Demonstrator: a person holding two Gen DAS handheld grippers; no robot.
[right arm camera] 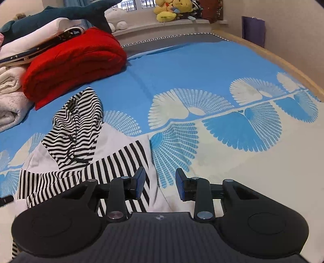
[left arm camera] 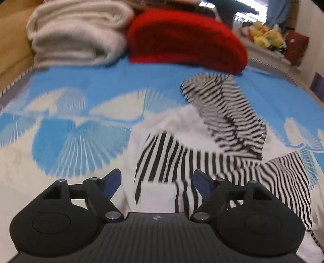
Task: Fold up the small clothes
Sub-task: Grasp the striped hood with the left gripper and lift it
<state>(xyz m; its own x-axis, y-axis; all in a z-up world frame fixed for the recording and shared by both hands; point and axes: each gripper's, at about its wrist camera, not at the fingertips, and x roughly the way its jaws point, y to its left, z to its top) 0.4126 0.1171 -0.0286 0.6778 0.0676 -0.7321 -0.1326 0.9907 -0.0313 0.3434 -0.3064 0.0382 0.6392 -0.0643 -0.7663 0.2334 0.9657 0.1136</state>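
A small black-and-white striped garment with white panels lies crumpled on the blue patterned bedspread. My left gripper is open and empty, low over the garment's near white edge, fingers on either side of the cloth. In the right wrist view the same garment lies to the left. My right gripper is open and empty over the garment's right edge, its left finger above the striped cloth, its right finger above the bedspread.
A folded red blanket and a folded cream blanket lie at the far side of the bed. A plush shark and yellow plush toys sit on the sill behind. A wooden bed edge runs along the right.
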